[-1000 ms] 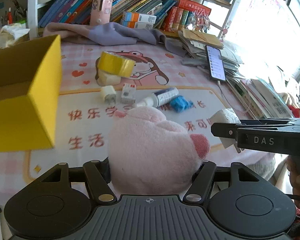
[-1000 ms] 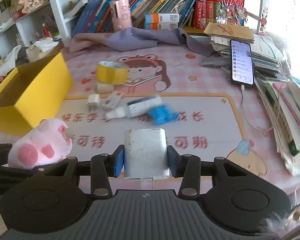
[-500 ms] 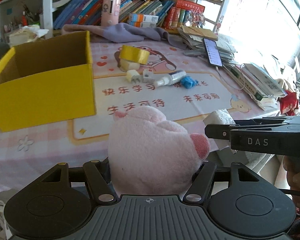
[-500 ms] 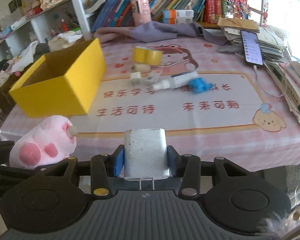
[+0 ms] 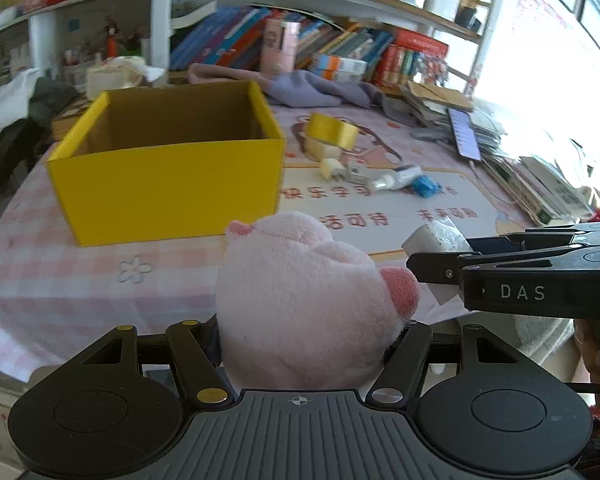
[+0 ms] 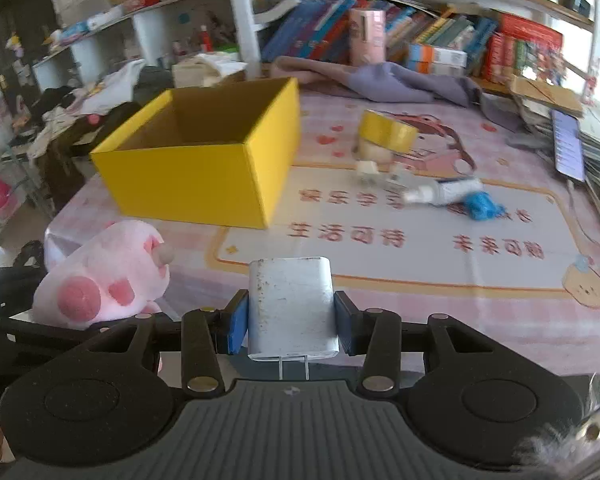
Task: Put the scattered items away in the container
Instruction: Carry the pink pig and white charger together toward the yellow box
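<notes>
Nothing shows inside the open yellow cardboard box (image 5: 168,172) ahead of both jaws. Left gripper (image 5: 300,320) clamps a pink plush pig (image 5: 312,304), right gripper (image 6: 290,320) a white plug-in charger block (image 6: 291,312). Beyond them on the surface, a yellow tape roll (image 6: 388,130), small white plugs (image 6: 384,172), a white tube (image 6: 444,192) and a blue crumpled thing (image 6: 480,205) await tidying.

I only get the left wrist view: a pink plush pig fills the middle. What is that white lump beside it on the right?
Observer: A white rectangular plug charger, prongs toward the camera, clamped between the blue pads of the right hand-held gripper.
Operator: Is the yellow cardboard box empty?
Observer: From the right view the yellow cardboard box shows only bare brown inner walls; its floor is hidden.
Operator: What does the pig look like from the side?
Observer: The pink plush pig shows darker pink foot pads and a small tail.
</notes>
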A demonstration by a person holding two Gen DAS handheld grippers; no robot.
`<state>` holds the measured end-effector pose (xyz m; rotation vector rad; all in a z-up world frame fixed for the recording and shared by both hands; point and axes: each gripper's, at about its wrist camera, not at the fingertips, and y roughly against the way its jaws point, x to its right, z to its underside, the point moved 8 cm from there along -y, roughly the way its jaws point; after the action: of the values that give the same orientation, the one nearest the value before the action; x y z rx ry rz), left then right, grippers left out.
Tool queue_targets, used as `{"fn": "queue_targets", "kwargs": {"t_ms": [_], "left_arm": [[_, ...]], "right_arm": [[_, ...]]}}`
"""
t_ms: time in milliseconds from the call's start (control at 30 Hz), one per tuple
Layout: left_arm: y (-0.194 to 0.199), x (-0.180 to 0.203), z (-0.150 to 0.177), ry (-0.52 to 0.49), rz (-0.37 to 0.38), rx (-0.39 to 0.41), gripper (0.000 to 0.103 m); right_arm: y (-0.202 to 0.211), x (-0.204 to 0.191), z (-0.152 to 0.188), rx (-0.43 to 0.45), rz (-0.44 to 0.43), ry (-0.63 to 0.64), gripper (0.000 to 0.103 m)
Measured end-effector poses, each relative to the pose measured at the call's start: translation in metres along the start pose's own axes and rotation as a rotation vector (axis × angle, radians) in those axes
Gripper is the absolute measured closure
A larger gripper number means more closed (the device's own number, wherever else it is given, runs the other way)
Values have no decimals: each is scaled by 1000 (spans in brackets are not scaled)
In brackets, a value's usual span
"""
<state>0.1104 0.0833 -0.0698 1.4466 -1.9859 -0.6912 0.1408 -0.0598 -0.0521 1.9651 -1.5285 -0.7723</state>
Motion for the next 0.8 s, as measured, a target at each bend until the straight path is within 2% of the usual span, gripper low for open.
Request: {"fn": "queue_targets", "kwargs": {"t_ms": [333,800], "left_arm": [[13,-43,2,75,-60,24,37],[23,-65,2,106,-65,42,37]], "right_arm": [[-14,-49,-15,6,-74,101,61],[-20,-76,-27,10,-101,131,61]]}}
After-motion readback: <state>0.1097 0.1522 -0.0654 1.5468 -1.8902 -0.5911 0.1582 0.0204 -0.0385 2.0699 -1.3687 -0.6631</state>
